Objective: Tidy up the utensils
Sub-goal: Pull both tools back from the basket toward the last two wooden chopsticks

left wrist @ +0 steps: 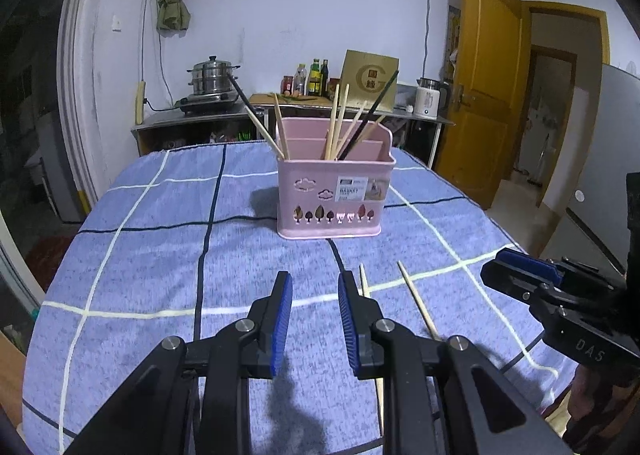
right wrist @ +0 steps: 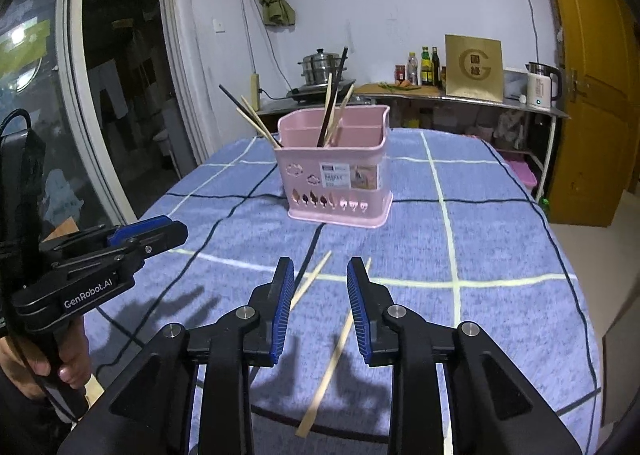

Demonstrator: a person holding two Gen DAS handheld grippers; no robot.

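Right wrist view: right gripper [right wrist: 320, 307] part open, empty, over two loose chopsticks [right wrist: 334, 351]; left gripper [left wrist: 315, 315] likewise; pink basket [right wrist: 340, 179] beyond.

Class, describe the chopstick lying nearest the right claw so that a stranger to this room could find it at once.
Start at the blue checked tablecloth, then the pink utensil basket on it. In front of the basket two pale wooden chopsticks lie loose. The one meant lies flat between the open fingers of the right claw; its neighbour lies further left, under the left finger.
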